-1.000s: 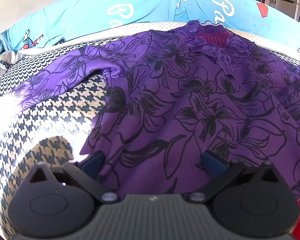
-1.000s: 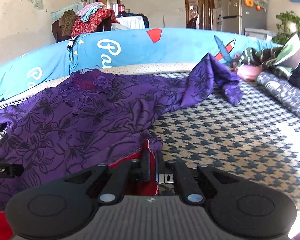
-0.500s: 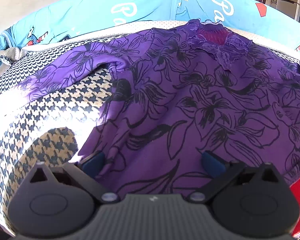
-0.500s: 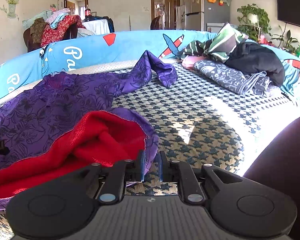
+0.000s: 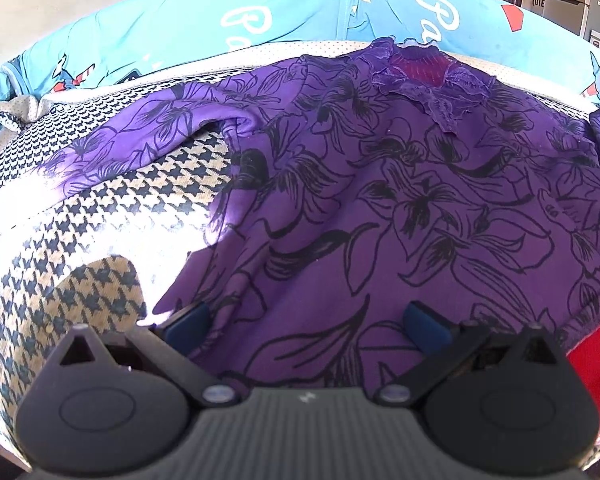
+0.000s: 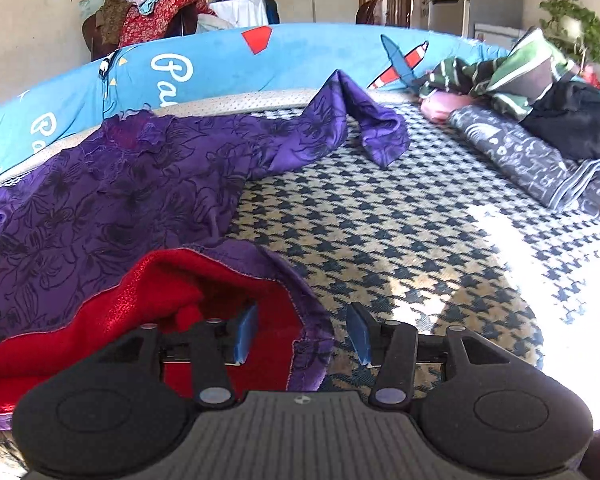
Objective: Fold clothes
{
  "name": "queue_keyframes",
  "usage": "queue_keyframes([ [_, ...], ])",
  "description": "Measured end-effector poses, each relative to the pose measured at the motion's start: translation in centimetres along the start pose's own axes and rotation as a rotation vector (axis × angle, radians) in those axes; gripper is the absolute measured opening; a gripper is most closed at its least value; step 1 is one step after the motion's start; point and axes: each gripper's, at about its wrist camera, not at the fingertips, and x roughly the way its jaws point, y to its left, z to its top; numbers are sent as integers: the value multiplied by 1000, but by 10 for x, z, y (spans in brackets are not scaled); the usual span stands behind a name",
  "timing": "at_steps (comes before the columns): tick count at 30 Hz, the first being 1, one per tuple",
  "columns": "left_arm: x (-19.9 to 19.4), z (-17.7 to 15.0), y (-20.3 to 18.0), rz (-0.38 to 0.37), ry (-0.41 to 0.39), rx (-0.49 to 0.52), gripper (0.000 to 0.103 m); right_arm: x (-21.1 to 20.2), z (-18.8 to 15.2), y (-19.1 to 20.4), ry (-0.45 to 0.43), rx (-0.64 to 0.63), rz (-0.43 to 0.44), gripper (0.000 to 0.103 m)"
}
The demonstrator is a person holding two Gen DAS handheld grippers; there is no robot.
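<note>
Under and ahead of both grippers there's a big houndstooth bedspread (image 6: 380, 216), dark blue and cream, w/ a bright sun patch to the right of the right fingers. Behind it, far side from the fingers, runs a light blue cover (image 6: 228, 60) w/ white script and a red-and-blue plane print.

The purple floral top (image 5: 380, 208) is spread flat on the bedspread, taking up most of what's ahead of the left gripper (image 5: 306, 322). Neckline at the far end, one sleeve stretching off to the left of the fingers, the hem right at the fingertips. In the right wrist view the other sleeve (image 6: 364, 120) trails off away from the fingers and ends in a crumpled fold, and the near hem is flipped back so the red lining (image 6: 140, 320) shows.

Left gripper: fingers spread wide apart, both blue pads sitting low on the hem, cloth lying between them, nothing pinched afaict.

Right gripper (image 6: 300, 332): jaws have just been opening, now partly apart. The turned-up hem corner sits between them, lying against the left pad (image 6: 244, 332), while the right pad (image 6: 360, 332) is clear of the fabric, over bare bedspread. So not clamped on it.

Far right of the right fingers, well apart from the top, there's a pile of other clothes (image 6: 532, 120): grey patterned piece, green striped one, smth black on top.
</note>
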Motion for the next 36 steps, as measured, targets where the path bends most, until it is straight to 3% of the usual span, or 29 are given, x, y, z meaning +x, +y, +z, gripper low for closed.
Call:
queue_keyframes([
  [3,0,0,0,-1,-1,-1,103,1,-5,1,15,30,74,45],
  [5,0,0,0,-1,-4,-1,103,2,-8,7,17,4,94,23],
  [9,0,-1,-1,3,-7,-1,103,-3,-14,17,-16,-26,91,11],
  [11,0,-1,-1,6,-7,-2,103,-20,-14,19,-114,-33,17,10],
  [15,0,-1,-1,7,-7,-2,103,-66,-14,23,-349,-91,-213,9],
  [18,-1,-2,0,3,-8,-1,103,-86,-24,26,-383,-107,-280,9],
  [21,-2,-3,1,2,-7,5,103,-82,-34,29,-264,-126,-284,11],
  [22,-2,-3,1,3,-6,6,103,-79,-35,28,-216,-109,-265,19],
  [25,-4,-4,3,5,1,11,103,-80,-38,23,-177,-70,-280,42],
  [27,-7,-6,4,5,6,12,103,-81,-40,20,-154,-44,-292,44],
  [30,-10,-9,6,6,15,10,103,-97,-48,19,-205,-19,-267,44],
  [32,-13,-12,8,7,23,12,103,-104,-51,23,-251,-39,-209,45],
  [36,-19,-17,10,5,36,11,103,-98,-50,41,-232,-114,-84,45],
])
